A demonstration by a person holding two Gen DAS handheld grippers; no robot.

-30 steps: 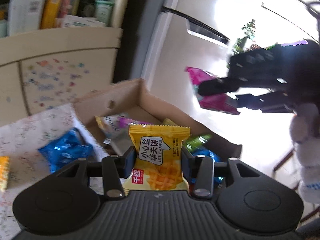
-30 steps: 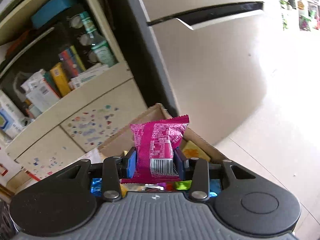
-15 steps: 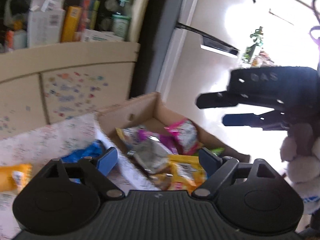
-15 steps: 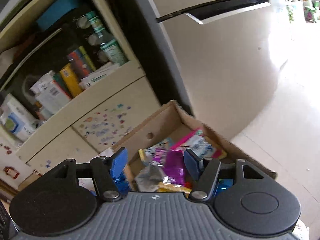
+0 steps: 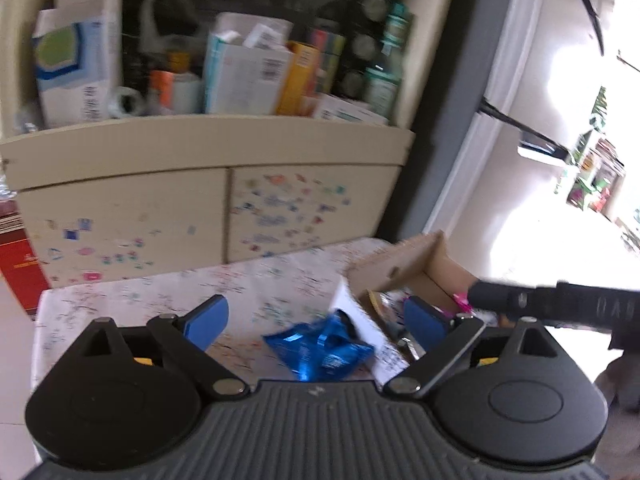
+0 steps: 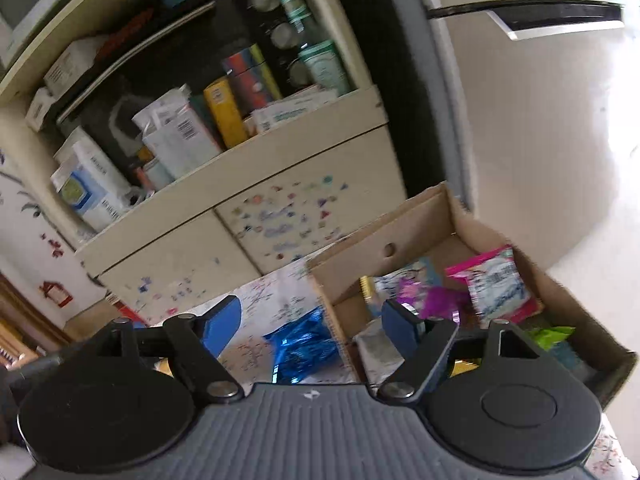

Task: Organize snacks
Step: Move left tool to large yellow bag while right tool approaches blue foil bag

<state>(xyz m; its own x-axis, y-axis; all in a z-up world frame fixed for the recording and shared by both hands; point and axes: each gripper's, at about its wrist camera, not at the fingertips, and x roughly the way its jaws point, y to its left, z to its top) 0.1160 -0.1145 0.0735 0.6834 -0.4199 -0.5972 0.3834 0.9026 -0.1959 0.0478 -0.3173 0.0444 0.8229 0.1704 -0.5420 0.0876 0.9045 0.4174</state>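
A shiny blue snack packet [image 5: 320,350] [image 6: 304,348] lies on the flower-patterned tablecloth [image 5: 168,300], just left of an open cardboard box [image 5: 400,264] [image 6: 384,240]. Inside the box lie several packets, among them a pink one [image 6: 496,284], a purple one [image 6: 424,292] and a green one [image 6: 552,336]. My left gripper [image 5: 316,320] hangs above the blue packet, jaws opening, nothing between its pads. My right gripper [image 6: 312,326] is over the box's left wall, jaws also opening and empty. Its dark finger [image 5: 540,304] reaches in from the right in the left wrist view.
Behind the table stands a cream cabinet [image 5: 224,152] [image 6: 280,160], its open shelf crammed with boxes and bottles and its doors covered in stickers. A pale fridge [image 6: 520,140] rises behind the box. A red box [image 5: 20,268] sits low at the left.
Both grippers have let go: the yellow waffle packet and the pink packet dropped into the box. Both jaws spread wide and both hands swung left, from the box toward the blue packet.
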